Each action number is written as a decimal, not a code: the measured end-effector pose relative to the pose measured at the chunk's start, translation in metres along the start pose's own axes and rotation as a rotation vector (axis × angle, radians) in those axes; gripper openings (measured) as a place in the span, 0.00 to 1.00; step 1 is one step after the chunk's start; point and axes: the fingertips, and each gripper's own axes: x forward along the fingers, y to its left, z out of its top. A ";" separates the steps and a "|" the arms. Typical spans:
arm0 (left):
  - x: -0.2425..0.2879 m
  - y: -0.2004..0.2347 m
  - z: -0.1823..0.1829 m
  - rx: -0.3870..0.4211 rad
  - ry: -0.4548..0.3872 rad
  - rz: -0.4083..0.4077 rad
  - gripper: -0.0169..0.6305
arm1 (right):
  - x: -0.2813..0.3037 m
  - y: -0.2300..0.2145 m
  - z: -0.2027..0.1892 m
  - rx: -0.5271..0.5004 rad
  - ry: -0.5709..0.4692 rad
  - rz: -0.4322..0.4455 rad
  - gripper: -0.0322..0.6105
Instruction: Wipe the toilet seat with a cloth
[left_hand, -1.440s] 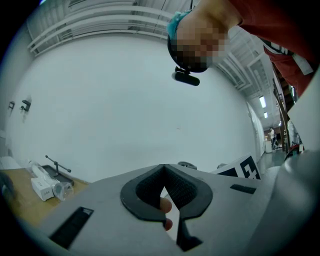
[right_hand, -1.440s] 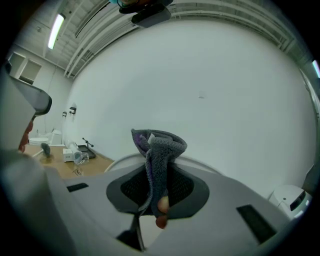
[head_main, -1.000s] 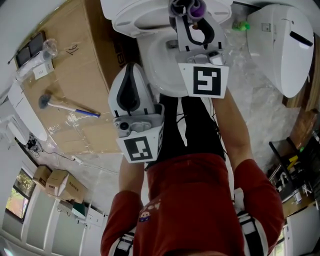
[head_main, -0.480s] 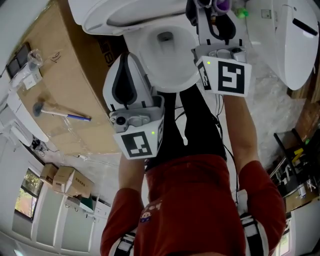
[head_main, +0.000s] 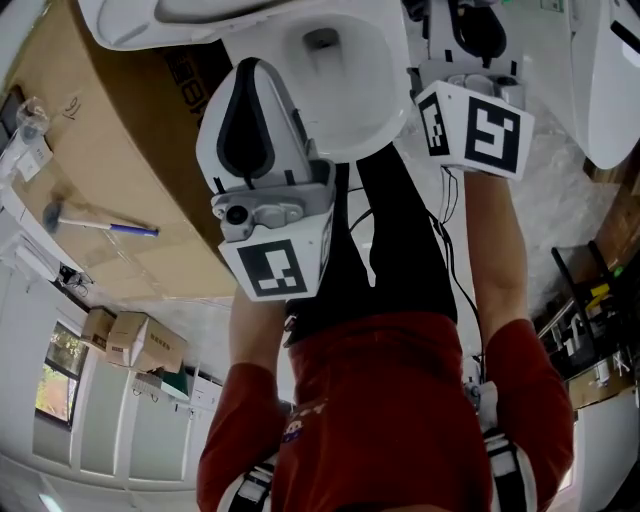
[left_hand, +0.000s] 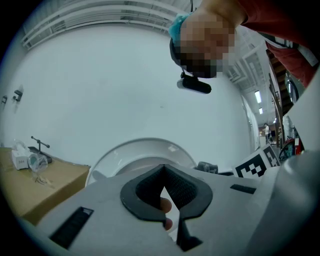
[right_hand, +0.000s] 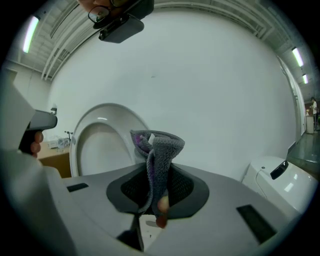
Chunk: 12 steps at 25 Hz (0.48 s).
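Note:
The white toilet (head_main: 335, 95) is at the top of the head view, its bowl uncovered and its lid (right_hand: 102, 140) raised against the wall. My right gripper (right_hand: 155, 172) is shut on a grey cloth with purple inside (right_hand: 159, 150), which stands bunched above the jaws. In the head view only its body and marker cube (head_main: 480, 125) show, right of the bowl; the cloth is cut off at the top edge. My left gripper (head_main: 255, 70) hangs over the bowl's left rim, jaws shut and nothing between them (left_hand: 162, 172).
A large cardboard box (head_main: 110, 180) stands left of the toilet with a hammer (head_main: 95, 222) on it. A second white toilet (head_main: 615, 80) stands to the right. The person's black trouser legs (head_main: 400, 250) are just in front of the bowl.
The toilet has slid toward the top of the head view. My right gripper has shifted right, off the bowl, and its cloth has left that frame. The left gripper has edged upward in the picture.

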 end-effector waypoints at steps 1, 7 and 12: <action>0.000 -0.001 -0.004 0.001 0.002 -0.001 0.05 | 0.002 -0.002 -0.008 -0.013 0.007 -0.002 0.16; -0.002 -0.004 -0.037 0.000 0.033 0.001 0.05 | 0.011 0.009 -0.053 -0.080 0.037 0.029 0.16; -0.005 0.002 -0.066 0.001 0.051 0.015 0.05 | 0.019 0.021 -0.087 -0.152 0.041 0.052 0.16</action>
